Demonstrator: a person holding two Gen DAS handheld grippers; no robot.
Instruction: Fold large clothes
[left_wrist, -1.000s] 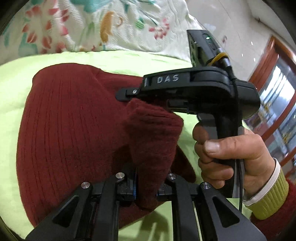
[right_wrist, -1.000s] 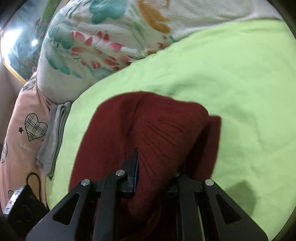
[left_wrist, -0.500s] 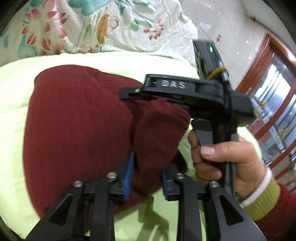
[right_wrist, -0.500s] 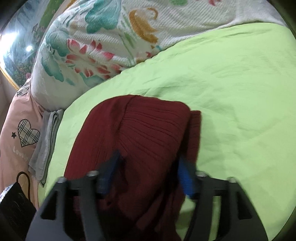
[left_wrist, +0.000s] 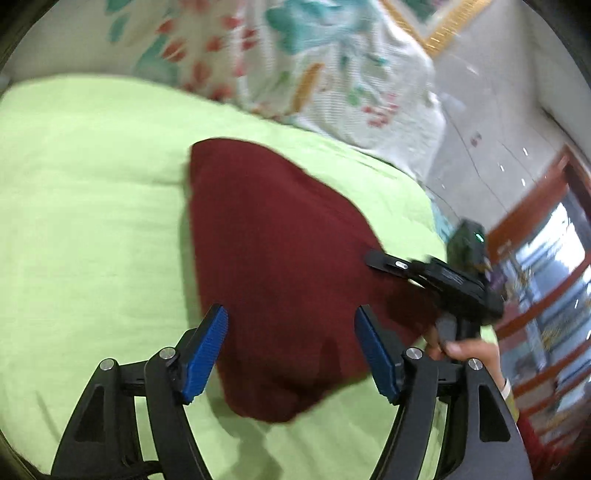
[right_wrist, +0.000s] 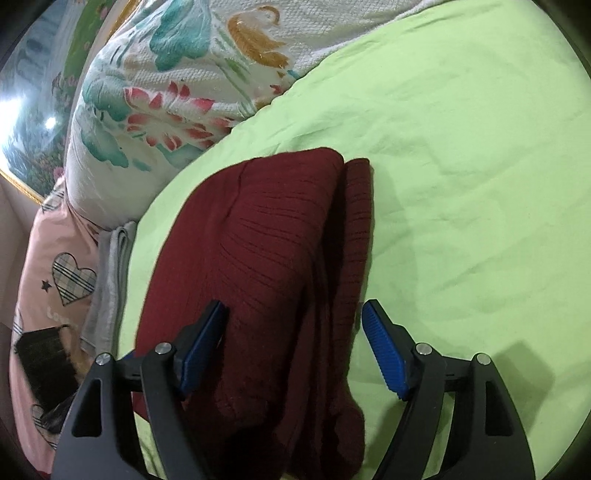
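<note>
A dark red ribbed sweater (left_wrist: 280, 258) lies folded in a thick bundle on the lime green bedsheet (left_wrist: 92, 221). My left gripper (left_wrist: 291, 350) hovers over its near end. Its jaws are opening, and its blue pads (left_wrist: 207, 347) stand wide and clear of the cloth. In the right wrist view the sweater (right_wrist: 277, 240) shows a folded edge along its right side. My right gripper (right_wrist: 293, 347) is above it with its jaws opening. Its pads (right_wrist: 384, 350) straddle the bundle without pressing on it. A hand (left_wrist: 469, 350) holds the right tool at the sweater's right edge.
A floral white quilt (right_wrist: 177, 92) is piled along the far side of the bed. A pink pillow with a plaid heart (right_wrist: 70, 280), a folded grey cloth (right_wrist: 110, 280) and a black object (right_wrist: 40, 354) lie to the left. A tiled floor and a wooden-framed glass door (left_wrist: 546, 258) are on the right.
Both grippers have let go of the raised sweater fold and spread their jaws. The fold now lies flat on the bundle. The left gripper has drawn back and away from the right tool.
</note>
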